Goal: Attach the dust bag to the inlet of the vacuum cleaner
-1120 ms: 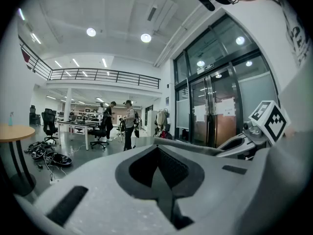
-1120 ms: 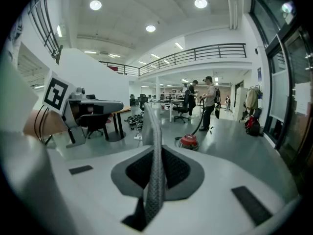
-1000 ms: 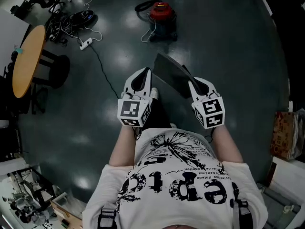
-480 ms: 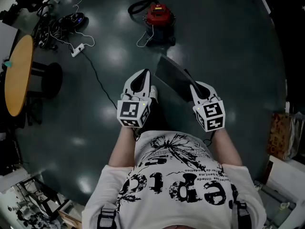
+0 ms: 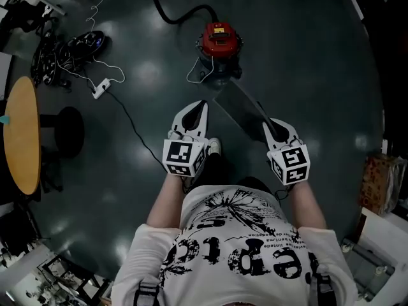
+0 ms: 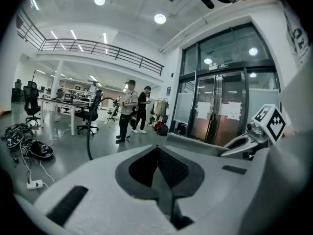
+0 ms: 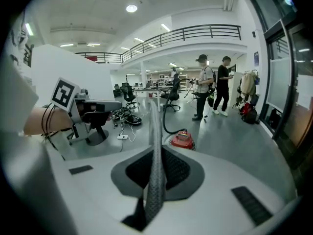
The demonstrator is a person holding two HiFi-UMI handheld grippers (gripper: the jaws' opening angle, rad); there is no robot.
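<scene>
Dust bag (image 5: 241,112) sits pinched edge-on in your right gripper (image 5: 272,128), well short of the red vacuum cleaner (image 5: 220,40); your left gripper (image 5: 199,107) alongside, jaws together, empty.

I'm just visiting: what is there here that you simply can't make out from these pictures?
Inlet of the vacuum cleaner: the head view shows only its top; in the right gripper view it is too small.
Opening of the dust bag: the right gripper view shows it edge-on; the head view shows one plain dark face.
The hose is cut off by the head view's top edge.
</scene>
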